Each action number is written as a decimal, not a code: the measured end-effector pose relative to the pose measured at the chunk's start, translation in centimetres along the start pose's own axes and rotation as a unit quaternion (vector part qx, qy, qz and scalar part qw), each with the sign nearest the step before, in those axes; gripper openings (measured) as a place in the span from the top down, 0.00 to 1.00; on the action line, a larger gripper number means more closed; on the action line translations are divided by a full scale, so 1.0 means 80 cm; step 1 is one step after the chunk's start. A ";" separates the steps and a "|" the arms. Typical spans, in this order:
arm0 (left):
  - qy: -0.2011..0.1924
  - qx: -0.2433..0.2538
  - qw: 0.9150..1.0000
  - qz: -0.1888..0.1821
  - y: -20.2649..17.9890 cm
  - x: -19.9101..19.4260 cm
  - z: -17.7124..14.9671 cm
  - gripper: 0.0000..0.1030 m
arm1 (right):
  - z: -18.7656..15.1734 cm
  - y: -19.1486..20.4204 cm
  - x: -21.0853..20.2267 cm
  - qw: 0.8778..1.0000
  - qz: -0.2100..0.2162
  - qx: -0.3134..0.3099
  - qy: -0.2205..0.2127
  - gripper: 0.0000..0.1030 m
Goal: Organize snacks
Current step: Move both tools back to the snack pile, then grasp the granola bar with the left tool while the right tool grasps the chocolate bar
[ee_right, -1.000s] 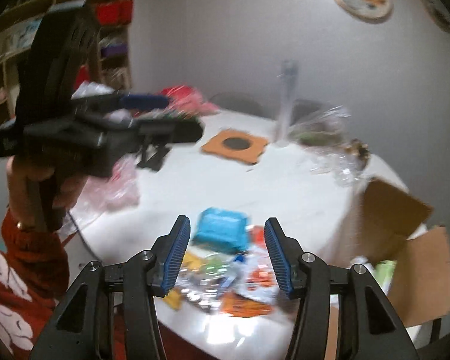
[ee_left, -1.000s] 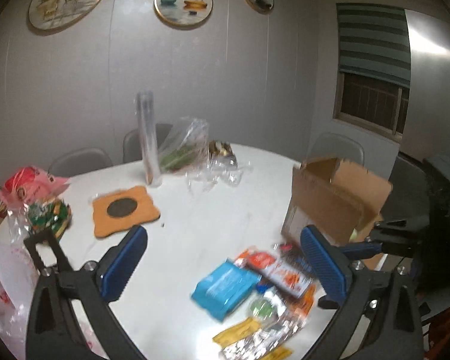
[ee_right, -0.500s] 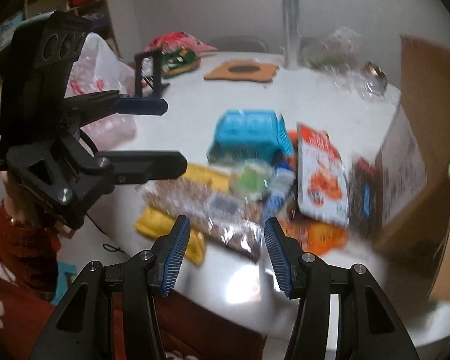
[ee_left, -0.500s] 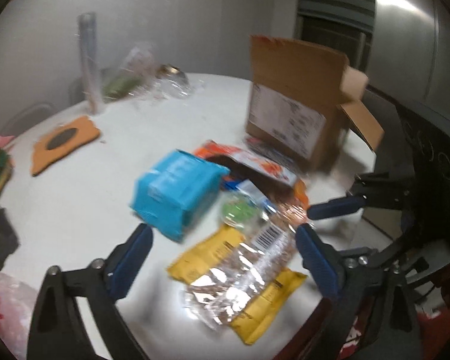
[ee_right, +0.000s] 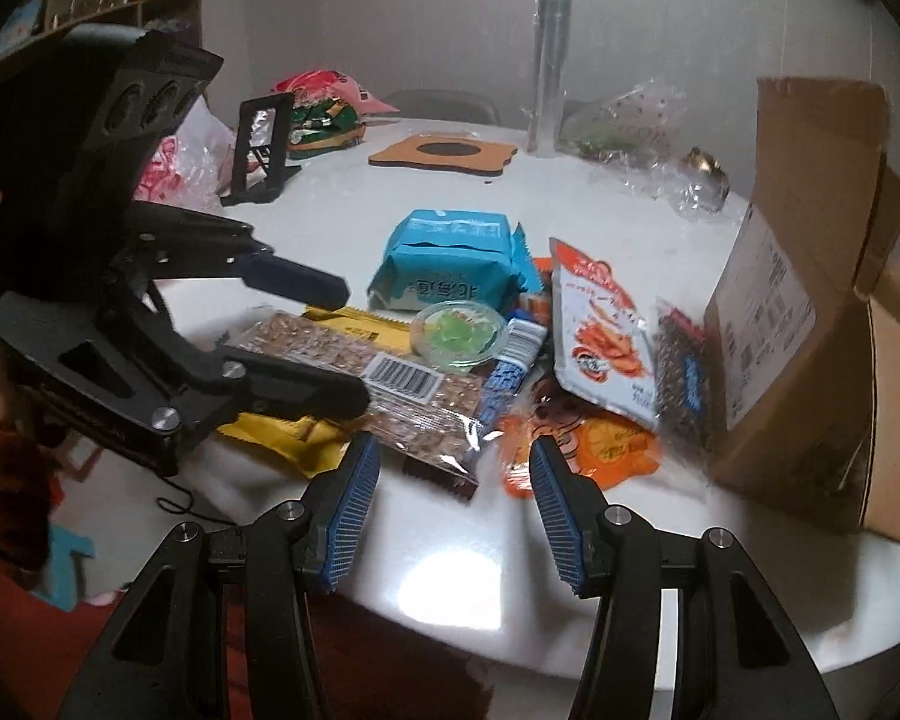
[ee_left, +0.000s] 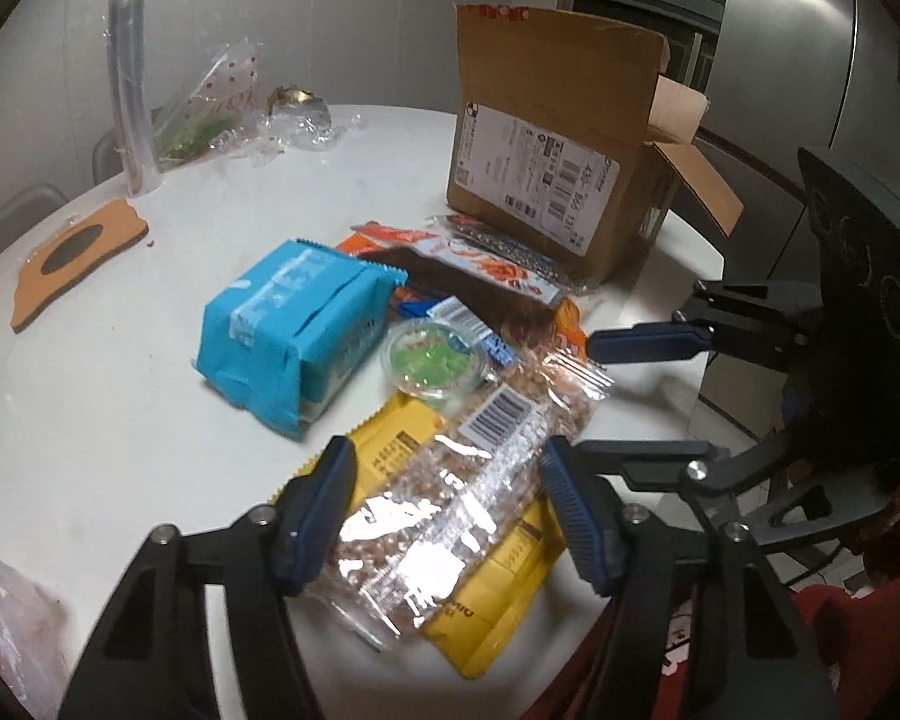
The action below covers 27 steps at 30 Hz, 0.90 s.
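A pile of snacks lies on the white table [ee_left: 120, 396] beside an open cardboard box [ee_left: 540, 138]. It holds a blue packet [ee_left: 294, 330], a green jelly cup [ee_left: 432, 354], yellow packets [ee_left: 498, 588] and a white-and-orange packet [ee_right: 600, 330]. On top lies a clear packet of brown pieces [ee_left: 450, 498]. My left gripper [ee_left: 447, 480] straddles that clear packet; its jaws are closing and the pads stand just off the packet's sides. My right gripper [ee_right: 456, 498] hangs open over the table's near edge, with the clear packet's end [ee_right: 432, 420] just beyond its tips.
Farther back are an orange coaster [ee_left: 72, 252], a tall clear tube [ee_left: 129, 90] and crumpled plastic bags [ee_left: 210, 108]. A black stand [ee_right: 264, 144] and pink and green bags [ee_right: 324, 96] sit at the far left. A red sleeve shows below the table edge.
Both grippers have dropped from above the table to the snack pile. The left jaws have narrowed from wide open to either side of the clear packet. The right jaws look unchanged.
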<state>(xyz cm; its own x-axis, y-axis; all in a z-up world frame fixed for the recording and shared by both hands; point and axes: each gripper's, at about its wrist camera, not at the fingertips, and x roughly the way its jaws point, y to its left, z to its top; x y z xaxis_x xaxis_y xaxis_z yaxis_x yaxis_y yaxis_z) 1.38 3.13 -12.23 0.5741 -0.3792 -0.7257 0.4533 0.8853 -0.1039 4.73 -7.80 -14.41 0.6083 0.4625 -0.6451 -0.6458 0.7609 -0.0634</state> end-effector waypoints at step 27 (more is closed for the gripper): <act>0.004 0.008 1.000 0.029 -0.016 -0.033 -0.038 0.56 | 0.001 -0.016 -0.003 0.999 -0.021 0.026 -0.017 0.52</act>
<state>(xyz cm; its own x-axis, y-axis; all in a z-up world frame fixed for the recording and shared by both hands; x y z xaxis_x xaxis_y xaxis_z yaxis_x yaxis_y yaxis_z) -2.78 3.81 -12.25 0.5942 -0.3248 -0.7358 0.4302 0.9013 -0.0505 5.43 -8.84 -14.13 0.6508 0.4438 -0.6160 -0.5946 0.8024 -0.0500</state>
